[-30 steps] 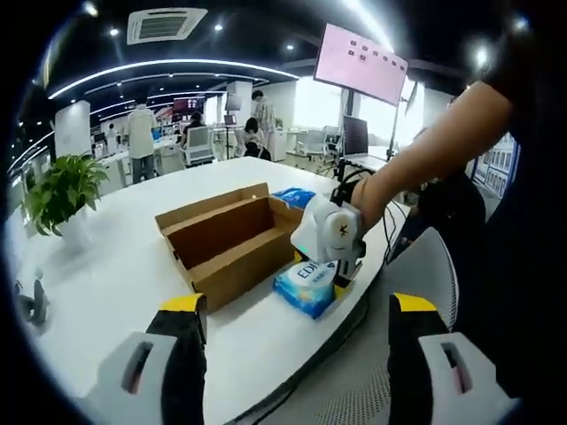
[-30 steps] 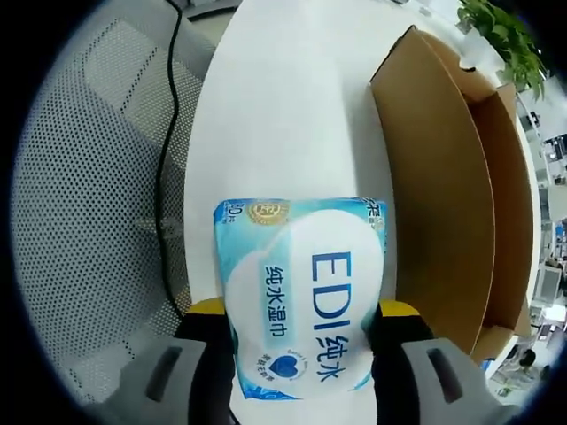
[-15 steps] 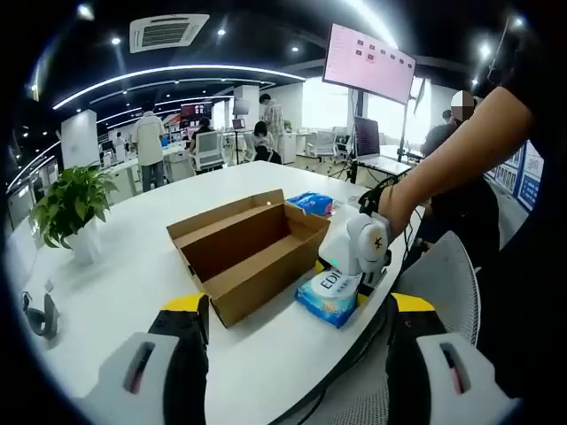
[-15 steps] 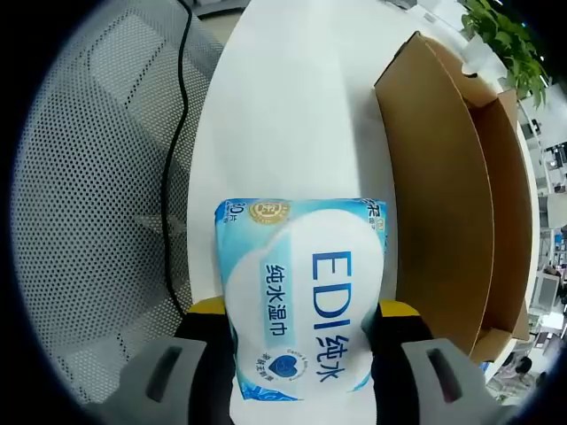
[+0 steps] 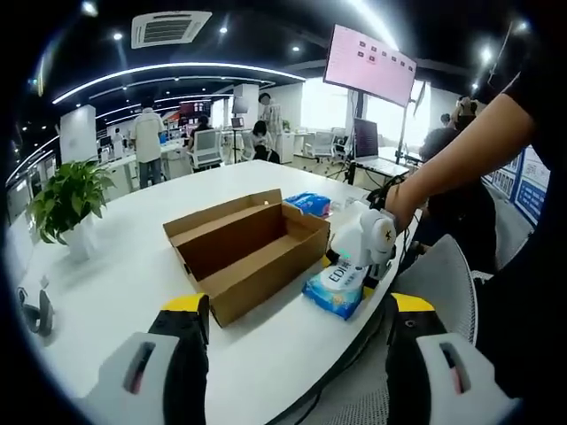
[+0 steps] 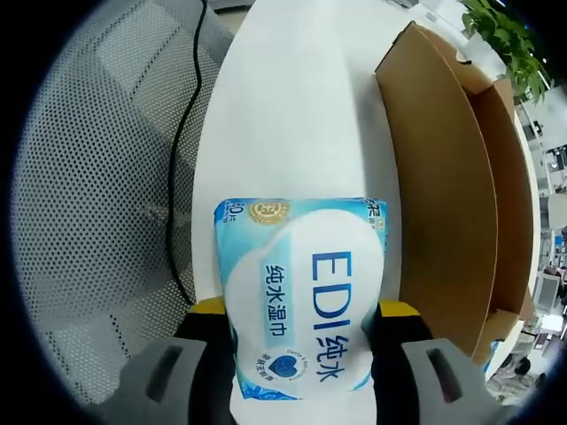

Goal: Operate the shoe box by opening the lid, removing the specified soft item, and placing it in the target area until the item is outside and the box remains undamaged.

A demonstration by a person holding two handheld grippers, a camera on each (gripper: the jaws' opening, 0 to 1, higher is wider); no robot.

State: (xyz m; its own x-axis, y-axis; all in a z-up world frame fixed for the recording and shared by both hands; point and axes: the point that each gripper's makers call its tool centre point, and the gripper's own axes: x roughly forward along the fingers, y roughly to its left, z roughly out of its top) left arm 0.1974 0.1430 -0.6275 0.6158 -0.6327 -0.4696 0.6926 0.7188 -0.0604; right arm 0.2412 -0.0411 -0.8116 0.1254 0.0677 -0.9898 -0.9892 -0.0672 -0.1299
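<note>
Smooth white table point(image 5: 106, 283): open cardboard box point(image 5: 244, 248); right gripper point(image 6: 301, 332) jaws clamp glossy wipes pack point(image 6: 301, 301); left gripper point(image 5: 288, 341) jaws apart.

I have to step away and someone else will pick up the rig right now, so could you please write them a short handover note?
Right gripper: shut on the wet wipes pack, holding it beside the shoe box, by the near edge of the white table.
Left gripper: open, holding nothing, back from the box.
Box: open; what shows of its inside is bare. A second blue pack lies on the table beyond it.
Done: lid open, pack out of the box.
Left: set the pack down in the target area and release it; I cannot tell whether it already touches the table.
</note>
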